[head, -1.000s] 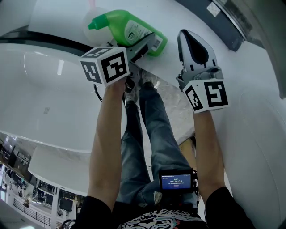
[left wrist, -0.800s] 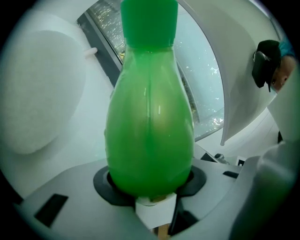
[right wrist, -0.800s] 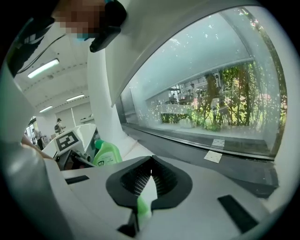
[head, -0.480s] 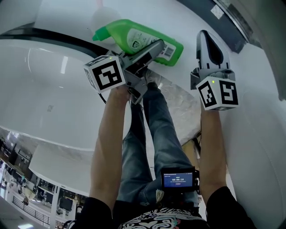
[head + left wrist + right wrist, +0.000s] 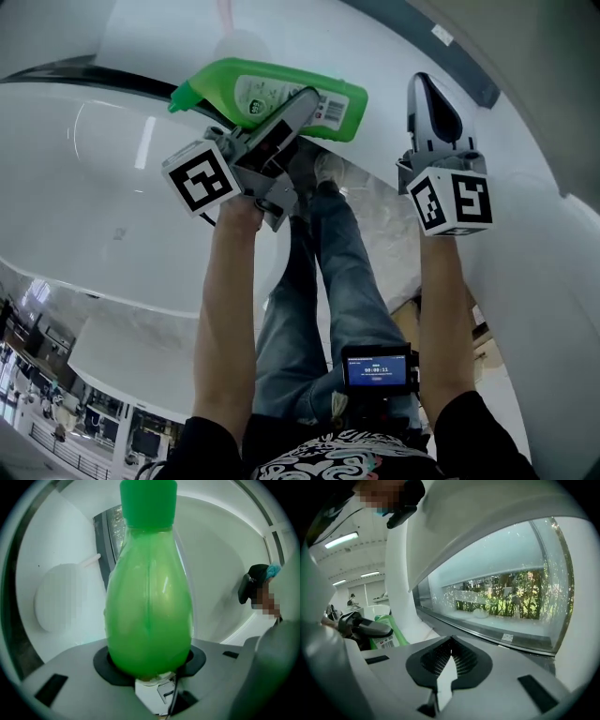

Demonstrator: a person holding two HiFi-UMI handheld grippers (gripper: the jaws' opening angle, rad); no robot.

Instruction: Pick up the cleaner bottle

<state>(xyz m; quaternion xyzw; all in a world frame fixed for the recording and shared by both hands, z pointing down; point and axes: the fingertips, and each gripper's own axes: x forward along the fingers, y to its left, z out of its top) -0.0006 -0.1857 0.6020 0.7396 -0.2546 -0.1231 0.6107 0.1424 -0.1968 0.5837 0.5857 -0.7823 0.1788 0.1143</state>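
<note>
The cleaner bottle (image 5: 267,92) is bright green with a green cap and a white label. It hangs in the air, lying almost level with its cap to the left in the head view. My left gripper (image 5: 305,101) is shut on its body, one grey jaw lying across the label. The bottle (image 5: 149,606) fills the left gripper view, cap up, wedged between the pads. My right gripper (image 5: 428,92) hovers to the right of the bottle, apart from it, jaws together and empty. From the right gripper (image 5: 449,665) view, the bottle (image 5: 388,625) shows at the left.
A curved white counter (image 5: 94,187) spreads below and to the left. A white round object (image 5: 234,42) with a pink stick stands behind the bottle. The holder's legs stand on a marble floor (image 5: 380,220). A window with plants (image 5: 501,592) lies ahead of the right gripper. Another person (image 5: 260,590) stands far right.
The left gripper has risen with the bottle and rolled, so the bottle lies more level and its cap points further left. The right gripper has risen too, still empty.
</note>
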